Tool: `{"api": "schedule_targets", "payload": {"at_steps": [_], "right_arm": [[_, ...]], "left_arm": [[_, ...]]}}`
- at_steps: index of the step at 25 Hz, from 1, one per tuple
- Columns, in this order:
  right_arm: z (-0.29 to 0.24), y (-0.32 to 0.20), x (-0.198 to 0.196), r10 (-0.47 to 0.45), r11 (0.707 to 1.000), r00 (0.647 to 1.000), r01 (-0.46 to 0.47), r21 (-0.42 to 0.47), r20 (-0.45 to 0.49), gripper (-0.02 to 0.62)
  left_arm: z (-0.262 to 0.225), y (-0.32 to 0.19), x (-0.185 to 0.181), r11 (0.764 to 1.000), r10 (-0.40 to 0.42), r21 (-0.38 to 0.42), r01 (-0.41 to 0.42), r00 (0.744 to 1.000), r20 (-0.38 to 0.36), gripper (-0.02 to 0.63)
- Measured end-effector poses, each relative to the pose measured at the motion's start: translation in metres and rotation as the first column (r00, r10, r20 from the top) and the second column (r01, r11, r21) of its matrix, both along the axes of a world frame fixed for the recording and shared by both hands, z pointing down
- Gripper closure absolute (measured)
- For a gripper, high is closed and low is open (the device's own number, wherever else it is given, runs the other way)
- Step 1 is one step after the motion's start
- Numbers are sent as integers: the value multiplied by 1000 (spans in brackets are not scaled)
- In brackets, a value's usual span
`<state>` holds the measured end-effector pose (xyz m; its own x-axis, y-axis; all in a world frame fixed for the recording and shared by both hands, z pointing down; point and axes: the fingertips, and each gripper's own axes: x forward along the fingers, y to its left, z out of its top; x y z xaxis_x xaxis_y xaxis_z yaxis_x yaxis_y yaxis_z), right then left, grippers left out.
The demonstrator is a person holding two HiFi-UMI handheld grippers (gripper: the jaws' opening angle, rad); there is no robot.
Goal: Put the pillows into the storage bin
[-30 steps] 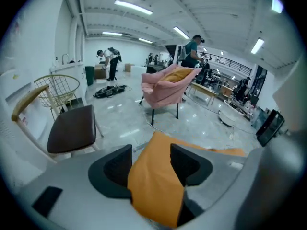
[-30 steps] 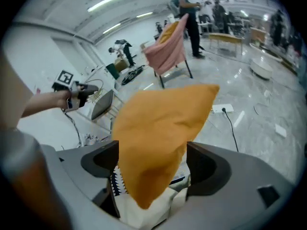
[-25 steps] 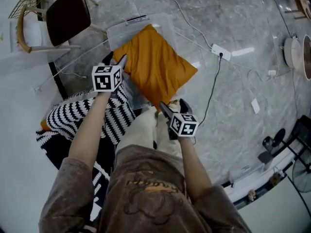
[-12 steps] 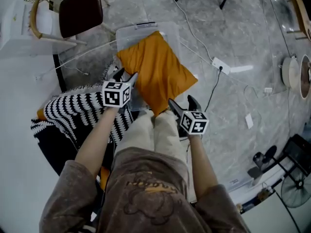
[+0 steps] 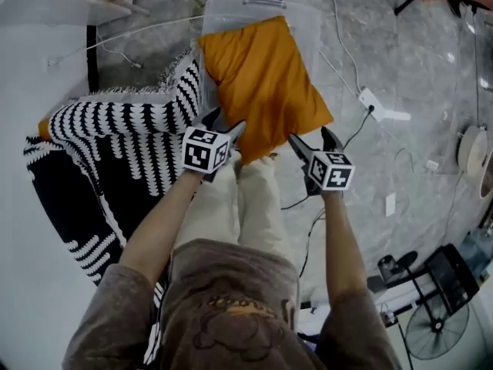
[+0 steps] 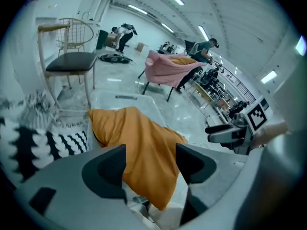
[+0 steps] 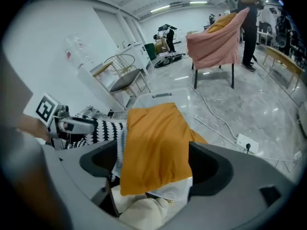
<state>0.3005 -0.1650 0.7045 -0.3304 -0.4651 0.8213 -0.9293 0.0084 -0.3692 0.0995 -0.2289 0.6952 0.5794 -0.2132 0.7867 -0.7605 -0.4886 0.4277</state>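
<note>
The orange pillow (image 5: 266, 83) lay on top of the clear bin (image 5: 308, 21), hanging over its near rim. At the bin's near side we held our left gripper (image 5: 226, 122), its jaws just opening, and our right gripper (image 5: 314, 139). Both were spread and pinched nothing.

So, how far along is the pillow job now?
Partly done: the orange pillow lies over the storage bin, its near end hanging past the rim. In hand: nothing; the left tongs have just been opening and the right tongs are open, both at that end, gripping nothing. Left: press it in, then the striped pillow beside the bin.
</note>
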Motion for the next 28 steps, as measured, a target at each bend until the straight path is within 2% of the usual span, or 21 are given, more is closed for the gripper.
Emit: {"api": "schedule_targets", "payload": {"at_steps": [4, 10, 16, 22, 23, 26, 28], "right_arm": [[62, 3, 20, -88, 995, 995, 85, -55, -44, 121], [139, 11, 42, -197, 976, 976, 186, -113, -95, 118], [173, 11, 39, -210, 972, 973, 197, -130, -96, 121], [199, 15, 40, -204, 972, 973, 189, -139, -104, 141], [201, 16, 40, -204, 971, 974, 188, -146, -100, 148], [201, 17, 38, -201, 968, 976, 185, -170, -86, 211], [199, 18, 32, -192, 969, 978, 176, -176, -80, 246]], "left_arm": [[60, 52, 10, 996, -22, -86, 23, 1000, 10, 293], [141, 105, 18, 984, -58, -163, 66, 997, 55, 279], [175, 111, 13, 981, -85, -164, 101, 991, 102, 275], [208, 119, 15, 974, -98, -193, 117, 990, 105, 279], [210, 119, 14, 971, -106, -204, 125, 989, 104, 294], [212, 115, 7, 952, -144, -258, 165, 984, 100, 439], [211, 110, 2, 946, -136, -282, 159, 986, 98, 474]]}}
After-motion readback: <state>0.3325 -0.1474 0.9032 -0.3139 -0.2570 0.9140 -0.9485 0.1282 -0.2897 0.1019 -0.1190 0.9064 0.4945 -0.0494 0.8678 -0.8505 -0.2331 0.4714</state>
